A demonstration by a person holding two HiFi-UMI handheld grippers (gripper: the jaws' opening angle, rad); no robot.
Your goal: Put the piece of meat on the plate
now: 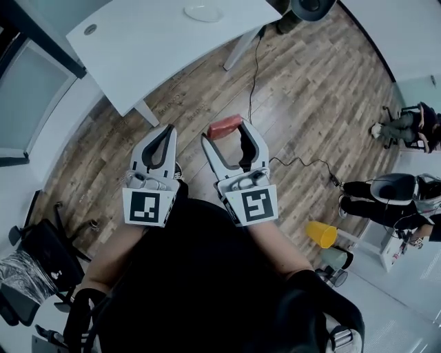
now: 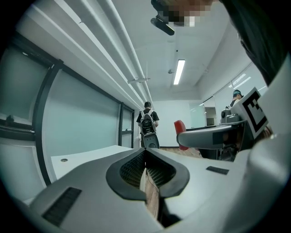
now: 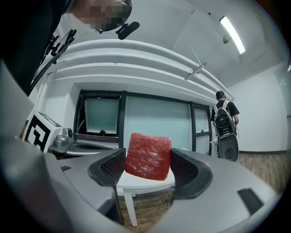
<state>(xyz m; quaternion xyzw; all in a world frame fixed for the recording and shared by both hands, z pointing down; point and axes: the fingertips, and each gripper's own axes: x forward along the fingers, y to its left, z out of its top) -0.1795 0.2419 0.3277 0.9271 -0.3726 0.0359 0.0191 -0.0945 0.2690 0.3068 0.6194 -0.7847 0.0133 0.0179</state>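
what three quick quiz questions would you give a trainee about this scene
1. True or false: the left tool is shut with nothing between its jaws.
2. What does the right tool hold? A) the piece of meat B) a spoon C) nothing
3. Fill in: the plate lies on the white ____.
Key: 1 true; 2 A; 3 table.

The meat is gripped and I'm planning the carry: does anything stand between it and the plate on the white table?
Nothing visible does. The right gripper holds the piece of meat above bare wood floor; the plate lies on the white table ahead, and the shut left gripper sits aside.
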